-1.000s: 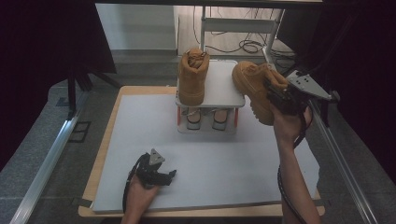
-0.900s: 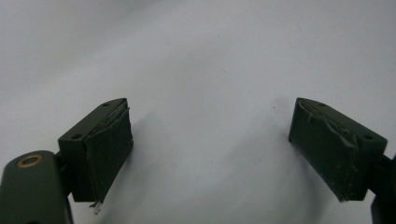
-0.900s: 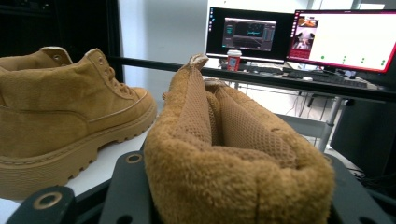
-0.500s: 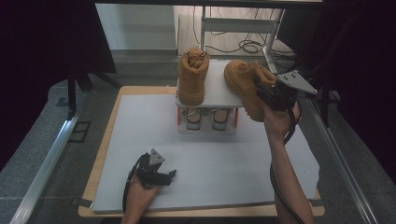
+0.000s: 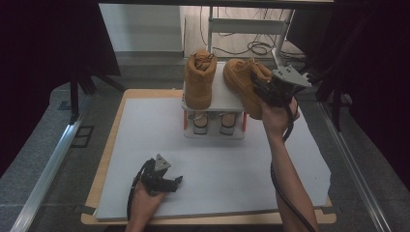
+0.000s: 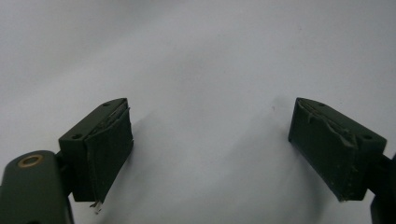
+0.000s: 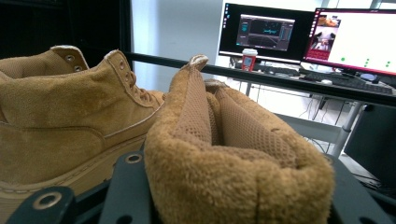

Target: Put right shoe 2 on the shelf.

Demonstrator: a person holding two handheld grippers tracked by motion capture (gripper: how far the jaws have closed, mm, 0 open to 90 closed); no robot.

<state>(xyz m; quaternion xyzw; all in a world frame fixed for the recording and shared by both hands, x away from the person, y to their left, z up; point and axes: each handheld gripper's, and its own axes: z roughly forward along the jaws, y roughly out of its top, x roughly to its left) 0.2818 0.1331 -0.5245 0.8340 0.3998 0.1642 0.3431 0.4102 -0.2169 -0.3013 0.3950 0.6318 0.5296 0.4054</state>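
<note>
A tan suede boot [image 5: 198,82] stands upright on top of a small white rack [image 5: 220,94] at the back of the mat. My right gripper [image 5: 267,91] is shut on the padded collar of a second tan boot [image 5: 241,79]. That boot hangs tilted over the rack's right part, beside the first one. In the right gripper view the held collar [image 7: 233,158] sits between the jaws and the standing boot [image 7: 60,116] is close on the left. My left gripper [image 5: 163,181] rests on the white mat [image 6: 196,56] near the front edge, open with nothing between its pads [image 6: 109,149].
Under the rack's top shelf stand two pale items [image 5: 212,123] between red side walls. The mat [image 5: 145,140] lies on a wooden table. Metal rails [image 5: 43,174] run along both sides. Monitors [image 7: 266,30] and a desk stand behind the table.
My right gripper has carried the held boot leftward, from beyond the rack's right side to over its top next to the standing boot. The left gripper has stayed put.
</note>
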